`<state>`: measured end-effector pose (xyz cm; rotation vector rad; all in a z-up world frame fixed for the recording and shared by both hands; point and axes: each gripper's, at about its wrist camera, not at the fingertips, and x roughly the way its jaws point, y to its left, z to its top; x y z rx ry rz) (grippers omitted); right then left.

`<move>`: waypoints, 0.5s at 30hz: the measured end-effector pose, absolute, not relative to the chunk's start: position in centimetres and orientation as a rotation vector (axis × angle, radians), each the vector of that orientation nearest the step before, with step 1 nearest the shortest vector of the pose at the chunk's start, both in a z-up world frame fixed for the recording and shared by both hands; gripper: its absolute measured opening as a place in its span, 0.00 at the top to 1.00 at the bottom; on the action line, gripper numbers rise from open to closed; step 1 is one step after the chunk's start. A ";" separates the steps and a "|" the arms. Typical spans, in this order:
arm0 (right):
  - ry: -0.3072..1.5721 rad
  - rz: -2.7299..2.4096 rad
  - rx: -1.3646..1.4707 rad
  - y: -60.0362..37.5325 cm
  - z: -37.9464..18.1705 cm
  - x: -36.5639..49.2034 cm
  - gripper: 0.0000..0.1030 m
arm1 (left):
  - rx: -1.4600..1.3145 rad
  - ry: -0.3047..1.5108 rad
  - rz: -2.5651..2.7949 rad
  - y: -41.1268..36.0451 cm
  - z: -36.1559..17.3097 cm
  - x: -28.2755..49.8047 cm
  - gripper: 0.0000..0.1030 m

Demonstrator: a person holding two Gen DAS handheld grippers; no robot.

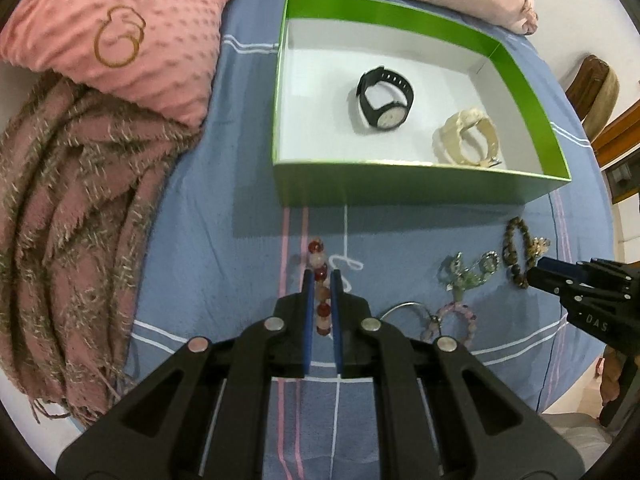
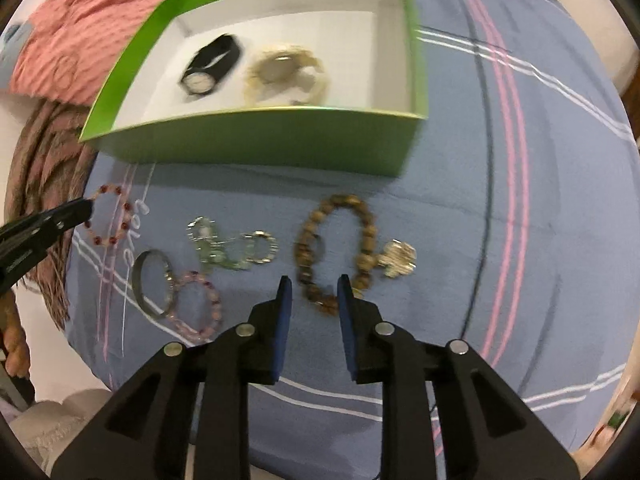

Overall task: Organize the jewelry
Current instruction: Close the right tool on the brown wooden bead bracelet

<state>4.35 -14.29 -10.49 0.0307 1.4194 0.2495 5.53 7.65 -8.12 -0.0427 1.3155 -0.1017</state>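
A bracelet of round red and pale pink beads (image 1: 322, 286) sits pinched between the blue-padded fingers of the left gripper (image 1: 322, 276), whose tongs are clamped nearly together on the strand; in the right wrist view the rest of its loop (image 2: 110, 216) lies on the blue bedsheet with pink and white stripes (image 1: 224, 240), near the front wall of the box. To its right on the sheet lie a plain grey metal bangle (image 2: 154, 284), touching a bracelet of translucent pink beads (image 2: 200, 308), then a tangle of silvery rings and pale green pieces (image 2: 232, 250).

Further right is a bracelet of round brown wooden beads (image 2: 336, 248) with a small pale gold charm cluster (image 2: 398, 264) just beside it. The right gripper (image 2: 314, 286) points down over the near end of this brown loop with its tongs apart; beads show between the two blue pads, and the right pad overlaps the strand, but the blur leaves it unclear whether either pad touches.

Behind the row stands an open rectangular green cardboard box with a white inside (image 1: 516, 68). On its floor lie a black wristwatch with a white dial (image 1: 386, 98) and a cream-coloured wristwatch (image 1: 470, 138), near each other and not touching.

At the left edge of the bed are a pink dotted fleece blanket with a gold embroidered outline (image 1: 120, 36) and a dusty-rose fringed woven shawl (image 1: 76, 220).
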 end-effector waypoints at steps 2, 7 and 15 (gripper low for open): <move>1.428 0.264 -0.012 -13.2 -10.9 4.4 0.77 | -0.042 1.321 -0.102 7.7 -8.4 5.5 0.92; 1.476 0.253 -0.088 -11.6 -13.0 4.5 0.77 | -0.054 1.331 -0.101 8.0 -9.0 5.6 0.92; 1.467 0.266 -0.121 -10.8 -13.2 4.2 0.90 | -0.081 1.353 -0.108 8.5 -10.3 5.6 0.90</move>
